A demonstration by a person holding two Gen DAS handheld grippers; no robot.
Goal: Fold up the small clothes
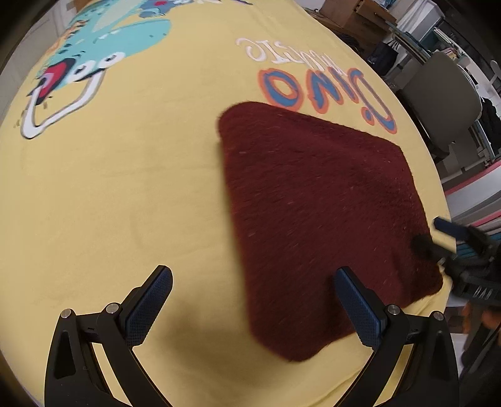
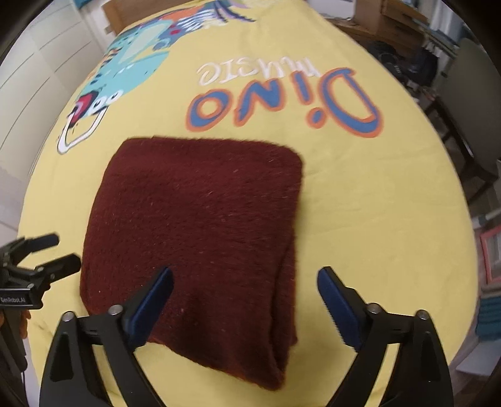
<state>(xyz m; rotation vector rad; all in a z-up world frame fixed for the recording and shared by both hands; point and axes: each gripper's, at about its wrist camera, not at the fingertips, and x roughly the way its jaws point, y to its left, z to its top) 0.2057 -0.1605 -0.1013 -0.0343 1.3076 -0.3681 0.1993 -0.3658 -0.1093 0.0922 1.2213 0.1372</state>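
1. One folded maroon cloth [image 2: 200, 225] lies flat on the yellow dinosaur-print sheet [image 2: 375, 200] covering my desk, just below the blue "Dino" lettering [image 2: 281, 103].
2. Beyond the desk's far right edge, well away from the cloth, stand a grey chair [image 1: 438, 103] and cardboard boxes [image 2: 394, 18]; nothing lies on the cloth.
3. My right fingers [image 2: 244, 294] point steeply down over the cloth's near edge, spread wide apart, pads clear of the fabric and gripping nothing.
4. My left fingers [image 1: 253, 297] point down beside the cloth's left edge, also wide apart and empty, one over bare sheet.
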